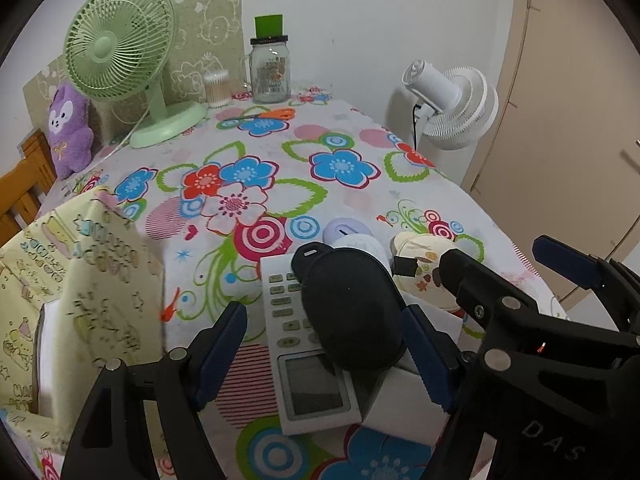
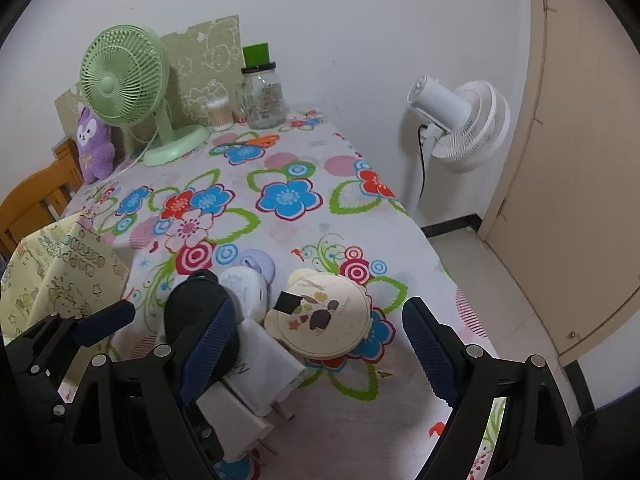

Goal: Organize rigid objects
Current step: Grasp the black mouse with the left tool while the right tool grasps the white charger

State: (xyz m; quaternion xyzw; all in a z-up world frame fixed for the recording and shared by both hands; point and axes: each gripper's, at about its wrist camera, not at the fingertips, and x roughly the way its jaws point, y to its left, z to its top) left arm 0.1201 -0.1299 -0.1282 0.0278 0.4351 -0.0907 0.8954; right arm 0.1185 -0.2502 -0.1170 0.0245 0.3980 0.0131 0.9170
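Note:
A pile of rigid objects lies at the table's near edge: a white remote control (image 1: 304,344), a black oval case (image 1: 352,304) lying on it, white chargers (image 2: 256,376), a white round device (image 2: 246,288), a lilac round piece (image 2: 258,262) and a cream round tin (image 2: 324,320) with a printed lid. My left gripper (image 1: 324,356) is open, its jaws on either side of the black case and remote. My right gripper (image 2: 316,352) is open above the tin and chargers; it also shows in the left wrist view (image 1: 500,276).
A yellow patterned fabric box (image 1: 60,288) stands at the left. At the back are a green desk fan (image 1: 120,48), a glass jar (image 1: 270,68), a cotton swab tub (image 1: 218,88) and a purple plush (image 1: 68,128). A white floor fan (image 2: 460,124) stands beside the table's right edge.

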